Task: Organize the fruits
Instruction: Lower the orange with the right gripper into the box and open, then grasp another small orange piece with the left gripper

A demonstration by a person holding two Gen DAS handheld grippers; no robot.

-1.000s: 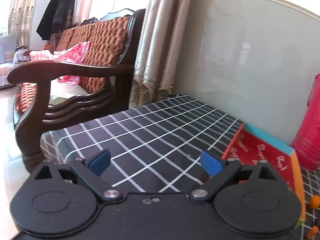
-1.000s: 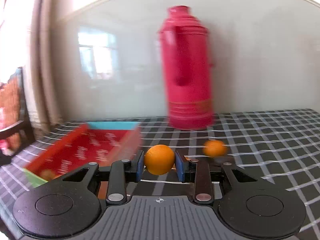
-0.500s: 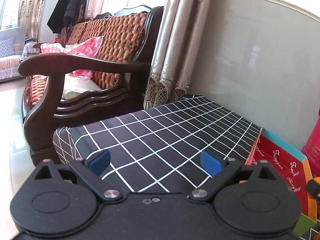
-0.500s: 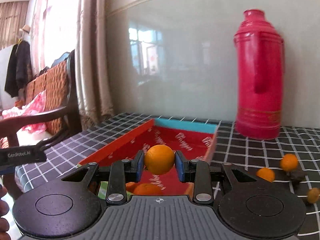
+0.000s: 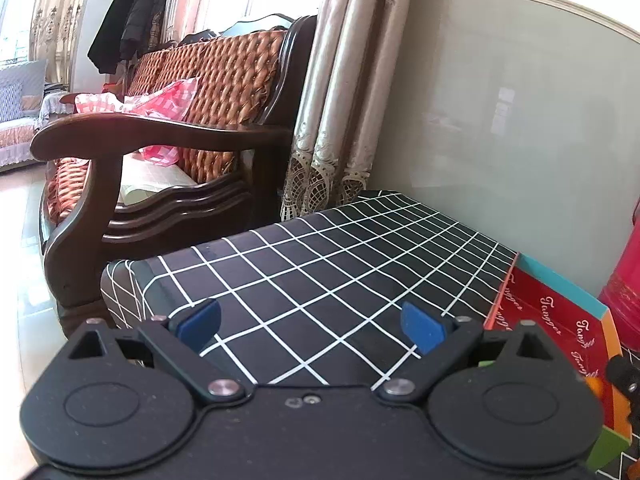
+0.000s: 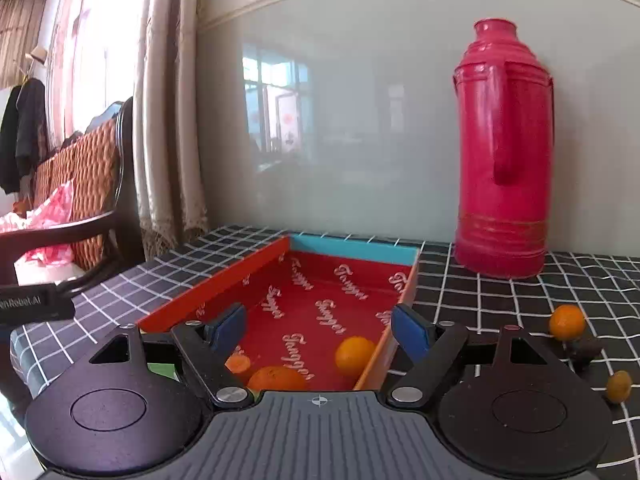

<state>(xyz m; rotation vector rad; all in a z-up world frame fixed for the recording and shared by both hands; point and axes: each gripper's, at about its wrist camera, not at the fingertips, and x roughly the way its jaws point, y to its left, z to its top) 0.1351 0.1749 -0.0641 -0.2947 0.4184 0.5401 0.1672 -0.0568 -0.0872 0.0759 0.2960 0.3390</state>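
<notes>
In the right wrist view my right gripper [image 6: 319, 330] is open and empty, held over the near end of a red box [image 6: 320, 292] with a blue far wall. An orange [image 6: 354, 354] lies in the box just below the jaws, with two more oranges [image 6: 276, 378] at its near edge. Two oranges [image 6: 566, 321] lie on the checked cloth to the right of the box. In the left wrist view my left gripper [image 5: 310, 322] is open and empty above the bare checked cloth, left of the red box [image 5: 560, 320].
A tall red thermos [image 6: 502, 152] stands against the wall behind and right of the box. A small dark object [image 6: 586, 350] lies by the loose oranges. A wooden armchair [image 5: 160, 152] and curtains [image 5: 340, 92] are beyond the table's left edge [image 5: 132, 276].
My right gripper has opened and the orange it held now lies in the red box. The left gripper has turned slightly left and stays open.
</notes>
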